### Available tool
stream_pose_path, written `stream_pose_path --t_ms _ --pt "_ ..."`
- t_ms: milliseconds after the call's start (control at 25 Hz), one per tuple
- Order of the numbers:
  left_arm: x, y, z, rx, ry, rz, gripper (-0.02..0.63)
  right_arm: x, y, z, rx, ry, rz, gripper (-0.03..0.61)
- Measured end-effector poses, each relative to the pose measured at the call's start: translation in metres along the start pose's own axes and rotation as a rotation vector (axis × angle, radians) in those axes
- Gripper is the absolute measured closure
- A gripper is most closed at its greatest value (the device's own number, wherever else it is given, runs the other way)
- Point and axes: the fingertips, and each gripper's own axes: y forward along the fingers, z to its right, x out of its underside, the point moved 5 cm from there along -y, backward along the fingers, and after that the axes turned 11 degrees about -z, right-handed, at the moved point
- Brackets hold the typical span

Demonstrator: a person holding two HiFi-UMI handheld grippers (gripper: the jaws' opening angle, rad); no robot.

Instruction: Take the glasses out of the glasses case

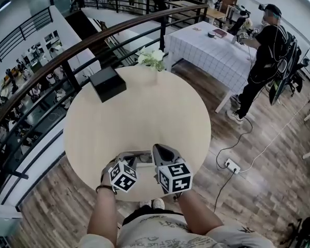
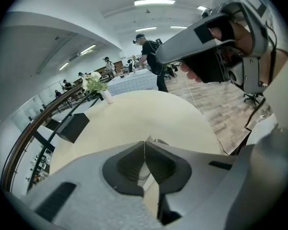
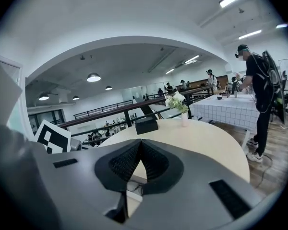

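head view, round table [image 1: 144,119] by curved railing [image 1: 93,41], black box [image 1: 107,84] on it, left gripper [image 2: 145,143] and right gripper [image 3: 140,143] jaws closed

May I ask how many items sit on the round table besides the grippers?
2: black box far left, flower vase at the far edge; the left gripper and right gripper may hide more.

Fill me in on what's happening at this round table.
A person stands at the near edge of the round table, holding a gripper in each hand. The left gripper and right gripper sit side by side over that near edge, jaws together, with nothing clearly held. A closed black box, probably the glasses case, sits at the far side near a vase of white flowers, well away from both grippers.
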Motion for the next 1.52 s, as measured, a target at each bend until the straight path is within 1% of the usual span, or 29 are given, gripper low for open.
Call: stream_pose_path --t_ms 120,280,360,440,520,640,800,880,960,1120,1280,1520 --pt "0.004 0.017 0.009 0.049 0.065 -0.029 0.6 0.017 -0.006 0.011 0.028 0.011 -0.044 0.563" --pt "0.017 0.013 0.024 0.074 0.173 -0.077 0.6 0.032 -0.034 0.005 0.071 0.045 -0.079 0.563" --pt "0.017 0.037 0.017 0.096 0.257 -0.11 0.585 0.033 -0.024 0.017 0.093 0.053 -0.085 0.563" --pt "0.017 0.066 0.012 0.122 0.338 -0.152 0.544 0.034 -0.014 0.034 0.118 0.061 -0.084 0.563" --pt "0.018 0.085 0.01 0.131 0.387 -0.185 0.537 0.035 -0.013 0.046 0.143 0.068 -0.085 0.563" --pt "0.021 0.099 0.013 0.13 0.408 -0.209 0.537 0.039 -0.021 0.058 0.177 0.081 -0.087 0.563" --pt "0.022 0.112 0.032 0.067 0.447 -0.252 0.537 0.054 -0.051 0.081 0.221 0.114 -0.08 0.563" --pt "0.022 0.119 0.026 0.039 0.467 -0.262 0.537 0.053 -0.05 0.085 0.242 0.128 -0.08 0.563" --pt "0.024 0.126 0.012 0.035 0.477 -0.274 0.537 0.047 -0.039 0.084 0.254 0.136 -0.082 0.563" --pt "0.033 0.141 0.011 0.053 0.509 -0.321 0.537 0.051 -0.033 0.083 0.26 0.134 -0.092 0.563" --pt "0.035 0.149 0.011 0.03 0.517 -0.353 0.537 0.05 -0.035 0.085 0.261 0.128 -0.094 0.563" --pt "0.037 0.15 0.012 0.006 0.512 -0.36 0.538 0.053 -0.041 0.088 0.273 0.136 -0.1 0.563"
